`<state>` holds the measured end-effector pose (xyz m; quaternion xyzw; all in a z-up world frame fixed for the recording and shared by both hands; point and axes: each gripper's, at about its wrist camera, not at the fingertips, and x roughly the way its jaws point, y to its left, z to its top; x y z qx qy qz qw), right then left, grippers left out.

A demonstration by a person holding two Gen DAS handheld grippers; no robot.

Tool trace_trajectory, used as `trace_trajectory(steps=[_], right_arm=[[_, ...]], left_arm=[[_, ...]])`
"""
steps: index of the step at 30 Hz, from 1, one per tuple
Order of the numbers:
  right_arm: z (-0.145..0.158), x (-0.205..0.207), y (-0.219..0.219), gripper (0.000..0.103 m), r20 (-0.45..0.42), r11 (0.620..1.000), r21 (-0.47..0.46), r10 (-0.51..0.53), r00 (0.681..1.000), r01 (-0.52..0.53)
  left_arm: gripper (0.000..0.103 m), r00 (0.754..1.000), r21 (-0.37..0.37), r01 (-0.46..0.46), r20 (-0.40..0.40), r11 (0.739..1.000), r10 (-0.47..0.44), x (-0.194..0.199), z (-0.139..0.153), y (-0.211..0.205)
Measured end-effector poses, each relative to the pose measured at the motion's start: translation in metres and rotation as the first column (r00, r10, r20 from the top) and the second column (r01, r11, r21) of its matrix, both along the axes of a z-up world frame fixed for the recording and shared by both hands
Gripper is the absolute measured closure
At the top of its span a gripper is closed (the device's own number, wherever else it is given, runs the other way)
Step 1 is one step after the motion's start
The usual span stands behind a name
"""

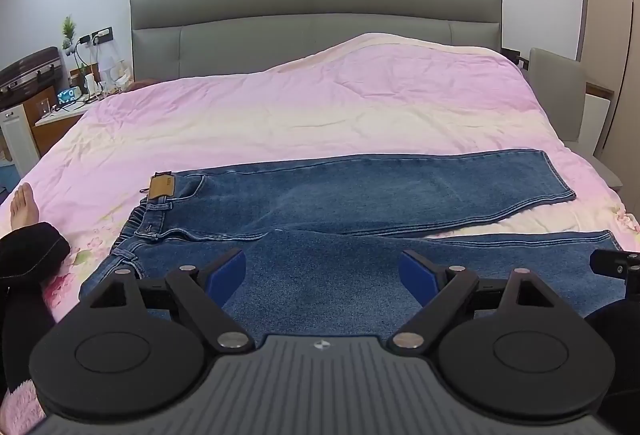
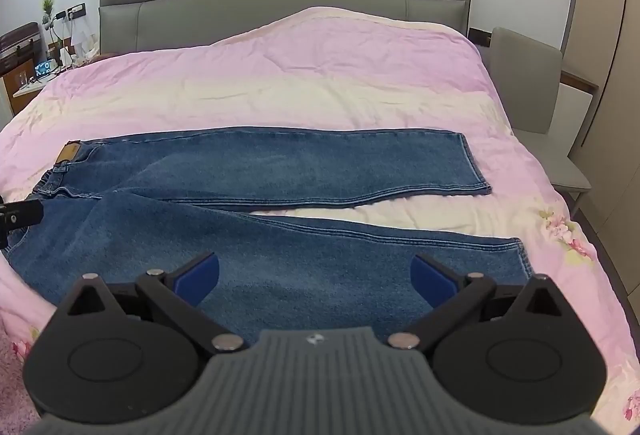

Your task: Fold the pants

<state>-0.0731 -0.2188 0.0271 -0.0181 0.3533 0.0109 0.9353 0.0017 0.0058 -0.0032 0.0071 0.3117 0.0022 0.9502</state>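
Blue jeans (image 1: 360,191) lie flat on the pink bed cover, waistband with a brown patch (image 1: 162,187) to the left, both legs spread to the right in a narrow V. My left gripper (image 1: 322,273) is open and empty, above the near leg close to the seat. My right gripper (image 2: 316,275) is open and empty, above the near leg (image 2: 320,255) toward its hem (image 2: 522,255). The far leg (image 2: 300,167) lies flat beyond. The tip of the left gripper (image 2: 22,215) shows at the left edge of the right wrist view.
The pink and cream bed cover (image 1: 320,107) stretches to a grey headboard (image 1: 316,23). A cluttered nightstand (image 1: 68,103) stands at the left, a grey chair (image 2: 532,83) at the right. A bare foot (image 1: 22,205) and a black sleeve (image 1: 28,251) show at the left.
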Motion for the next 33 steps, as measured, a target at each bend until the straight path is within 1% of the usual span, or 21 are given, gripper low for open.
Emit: trace_trajectory(steps=[14,21,33], right_arm=[[0.0001,0.0028,0.0057,0.005,-0.005,1.000,-0.018,-0.004,1.000,0.004],[-0.0010,0.0020,0.0064,0.005,-0.004,1.000,-0.019,-0.009,1.000,0.009],[0.0005,0.0026,0.0064,0.005,-0.009,1.000,-0.018,-0.017,1.000,0.017]], left_arm=[[0.002,1.000,-0.001,-0.004,0.001,1.000,0.004,-0.0008,-0.0001,0.0025],[0.002,1.000,-0.001,-0.011,-0.001,1.000,0.011,-0.0020,-0.0011,0.0076],[0.002,1.000,0.004,-0.014,-0.005,1.000,0.014,-0.0018,-0.0005,0.0049]])
